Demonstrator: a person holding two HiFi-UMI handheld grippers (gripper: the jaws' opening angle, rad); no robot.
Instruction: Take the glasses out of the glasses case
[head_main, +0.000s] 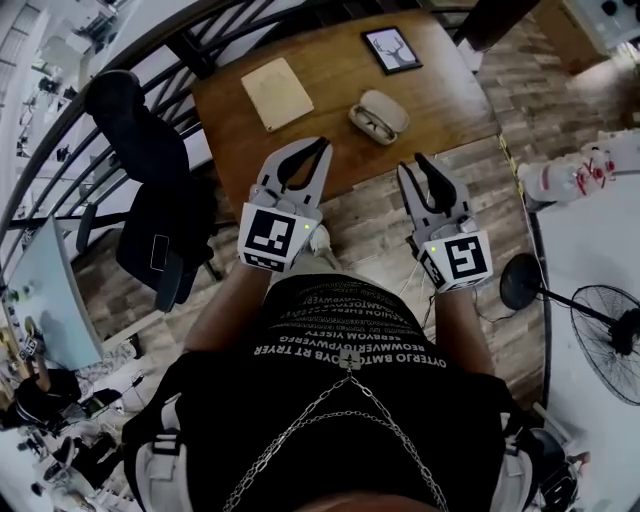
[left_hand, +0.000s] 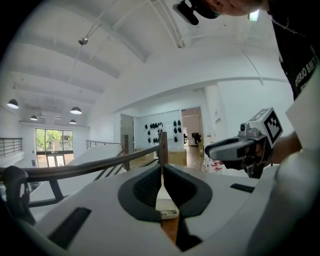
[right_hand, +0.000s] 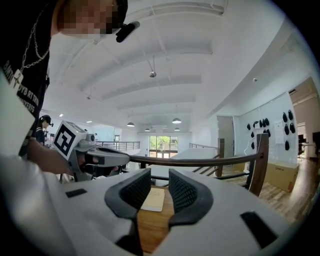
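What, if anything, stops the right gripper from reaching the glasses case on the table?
Probably nothing. The right gripper, jaws apart, hangs by the near edge of the table, and the glasses case lies on bare wood just ahead. The notepad and picture frame lie clear of that path.

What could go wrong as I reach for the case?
The case lies loose on the table; a one-sided push may slide it toward the frame. The left tongs look shut, so they could knock the case instead of gripping it. The right tongs stand open.
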